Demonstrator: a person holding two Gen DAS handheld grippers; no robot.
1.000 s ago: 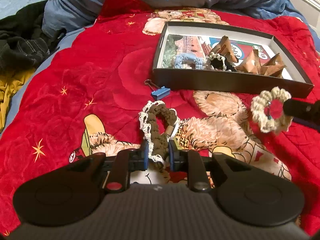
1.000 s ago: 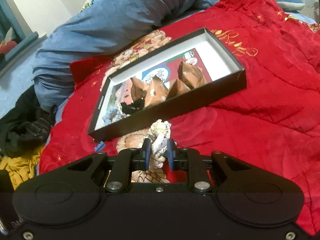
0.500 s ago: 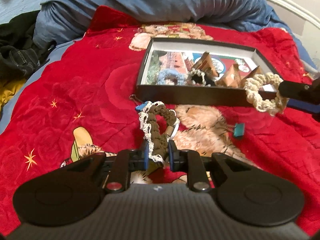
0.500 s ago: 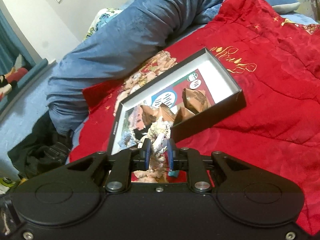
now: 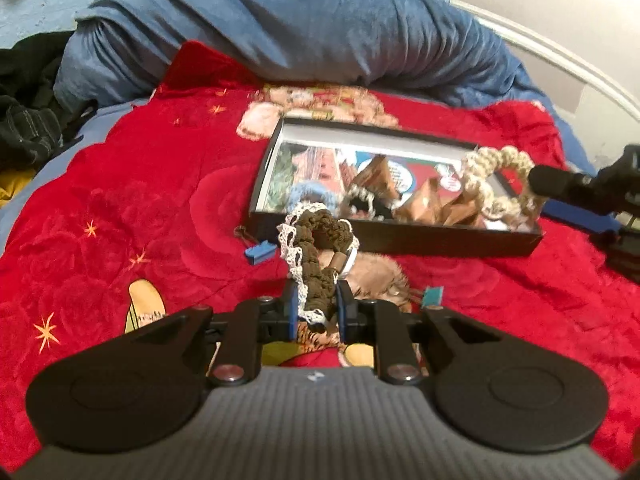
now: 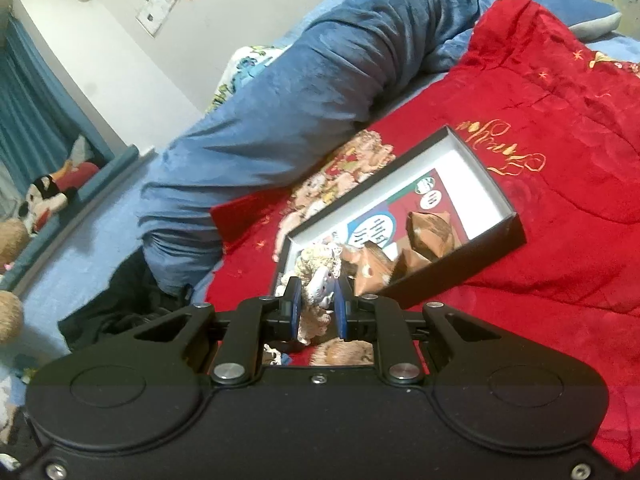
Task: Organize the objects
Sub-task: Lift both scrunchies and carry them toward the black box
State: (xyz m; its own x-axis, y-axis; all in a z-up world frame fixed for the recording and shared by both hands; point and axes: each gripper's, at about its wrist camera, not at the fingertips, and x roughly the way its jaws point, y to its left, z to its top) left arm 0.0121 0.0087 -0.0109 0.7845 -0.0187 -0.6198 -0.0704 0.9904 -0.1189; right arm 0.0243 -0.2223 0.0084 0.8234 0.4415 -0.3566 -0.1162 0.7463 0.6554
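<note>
left gripper (image 5: 316,304) clamped on brown crocheted scrunchie with white lace trim (image 5: 316,248), raised nearer black shallow cardboard box (image 5: 400,240) than before. right gripper (image 6: 318,308) pinching cream crocheted scrunchie (image 6: 318,276), shifted from red blanket (image 6: 560,200) to over box interior.

A box (image 5: 404,240) lies on a blanket (image 5: 120,208), with a rolled duvet (image 5: 280,28) behind it. In the box, two scrunchies (image 5: 308,194) lie at its left and folded paper pieces (image 5: 424,204) at its right. A binder clip (image 5: 260,251) lies on the blanket just left of the box's near corner; another clip (image 5: 433,295) lies nearer the camera
</note>
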